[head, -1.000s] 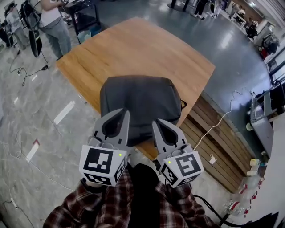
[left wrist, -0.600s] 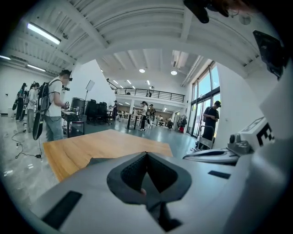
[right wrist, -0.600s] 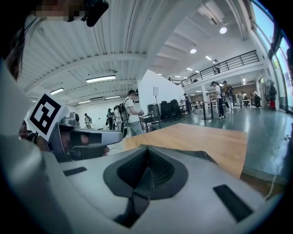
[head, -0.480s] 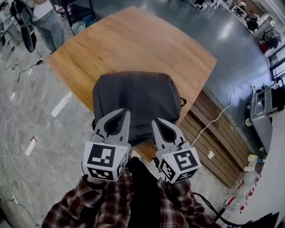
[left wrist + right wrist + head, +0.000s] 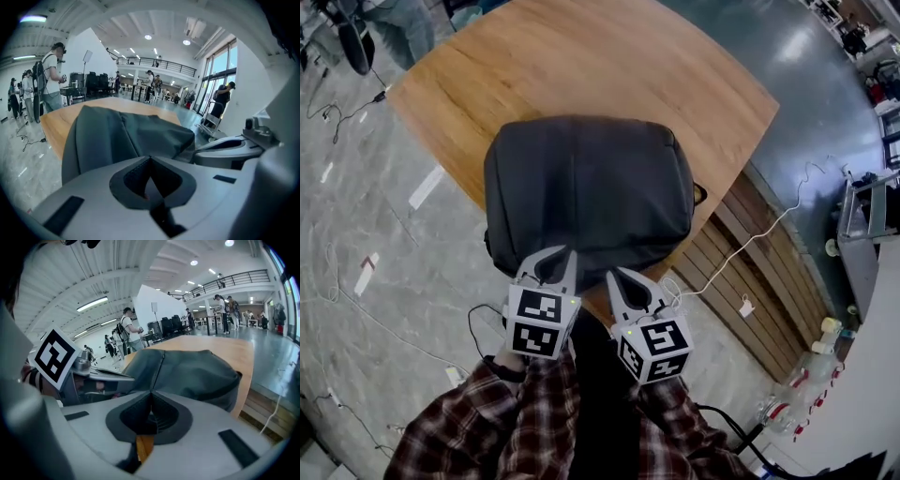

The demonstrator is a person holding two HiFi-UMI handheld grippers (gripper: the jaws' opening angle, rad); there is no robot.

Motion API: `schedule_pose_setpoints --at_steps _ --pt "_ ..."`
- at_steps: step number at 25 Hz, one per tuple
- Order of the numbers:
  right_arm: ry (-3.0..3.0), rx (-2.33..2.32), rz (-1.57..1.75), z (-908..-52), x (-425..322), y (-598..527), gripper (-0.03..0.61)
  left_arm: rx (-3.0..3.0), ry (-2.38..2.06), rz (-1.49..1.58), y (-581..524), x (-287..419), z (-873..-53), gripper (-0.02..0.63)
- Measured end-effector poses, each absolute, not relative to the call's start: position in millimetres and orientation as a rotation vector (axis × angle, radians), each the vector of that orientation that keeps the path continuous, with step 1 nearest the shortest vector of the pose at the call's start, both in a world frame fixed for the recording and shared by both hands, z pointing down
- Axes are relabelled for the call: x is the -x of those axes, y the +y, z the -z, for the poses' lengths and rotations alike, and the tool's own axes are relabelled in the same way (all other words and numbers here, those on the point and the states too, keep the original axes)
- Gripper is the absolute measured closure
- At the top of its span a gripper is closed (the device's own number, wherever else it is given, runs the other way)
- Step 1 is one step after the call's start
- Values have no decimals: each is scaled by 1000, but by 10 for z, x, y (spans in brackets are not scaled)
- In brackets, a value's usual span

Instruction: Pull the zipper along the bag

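Bag [image 5: 586, 187] on tabletop [image 5: 581, 56] | soft, slumpy (pinch pull tab, unseen) | left gripper [image 5: 566, 255], right gripper [image 5: 613, 274] fingers [image 5: 84, 187] together, empty, near bag edge

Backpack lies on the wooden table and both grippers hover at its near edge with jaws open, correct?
Not open: the left gripper view and right gripper view show the left gripper and right gripper with jaws together, nothing between them. The backpack does lie on the wooden table.
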State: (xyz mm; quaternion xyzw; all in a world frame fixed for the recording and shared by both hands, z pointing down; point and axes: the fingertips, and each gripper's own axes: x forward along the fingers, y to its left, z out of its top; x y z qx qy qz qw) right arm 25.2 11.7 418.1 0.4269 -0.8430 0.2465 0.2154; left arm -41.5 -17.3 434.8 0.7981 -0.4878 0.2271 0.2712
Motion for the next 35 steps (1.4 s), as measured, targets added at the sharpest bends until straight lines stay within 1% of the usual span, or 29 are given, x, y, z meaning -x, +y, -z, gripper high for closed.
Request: schedule_pose_setpoints --at_steps 4,10,17,23,27,35 --pt "-2294 -1147 -745 -4465 -263 201 568 -2081 -1255 -705 -100 376 -4805 603" --pt "-2259 -1129 -758 -4674 -315 144 568 -2044 -1219 -723 -201 359 -5100 603" --pt "-2207 -1086 -784 -4852 -297 -57 568 -2061 -1216 -708 -619 390 -5132 603" --pt "-2156 -955 -818 -4974 -91 -190 565 -2076 -1200 -716 -959 413 -5115 603" --pt "-2129 -869 -859 -5042 83 -306 504 -2073 -1189 -692 -1063 434 -5103 603" --pt "-2019 -794 -1004 -5143 139 -295 497 -2081 -1172 -667 -1076 447 -5136 603"
